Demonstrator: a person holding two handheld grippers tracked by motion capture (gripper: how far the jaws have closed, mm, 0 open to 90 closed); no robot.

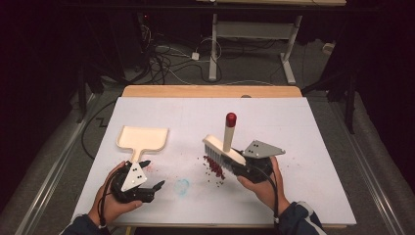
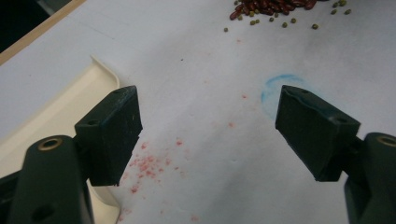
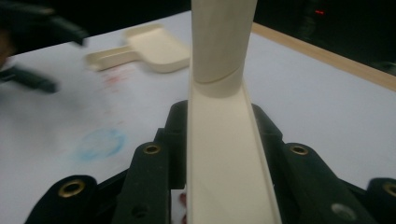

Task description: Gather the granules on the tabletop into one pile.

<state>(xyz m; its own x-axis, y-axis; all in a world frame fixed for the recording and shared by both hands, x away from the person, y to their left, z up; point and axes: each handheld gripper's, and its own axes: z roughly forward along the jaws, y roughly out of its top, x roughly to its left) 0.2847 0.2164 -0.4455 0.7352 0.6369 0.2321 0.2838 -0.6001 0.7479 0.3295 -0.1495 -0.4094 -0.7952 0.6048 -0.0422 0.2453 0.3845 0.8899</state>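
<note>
A cream brush (image 1: 224,148) with a red-tipped handle hovers tilted over a small pile of dark red and green beans (image 1: 214,169) near the table's middle. My right gripper (image 1: 238,165) is shut on the brush's cream back (image 3: 224,158), whose handle (image 3: 222,37) rises ahead of the jaws. To the left, a cream dustpan (image 1: 142,139) lies flat, its handle pointing toward me. Just beside that handle, my left gripper (image 1: 153,174) is open with nothing between its jaws. In the left gripper view the dustpan (image 2: 56,116) lies by the left jaw and the beans (image 2: 275,7) are far ahead.
The white table top (image 1: 313,147) has a faint blue ring mark (image 1: 182,186) and red smudges (image 2: 147,165) near the left gripper. A wooden edge (image 1: 210,91) runs along the far side. Beyond it stand desk legs and cables (image 1: 166,54) on the floor.
</note>
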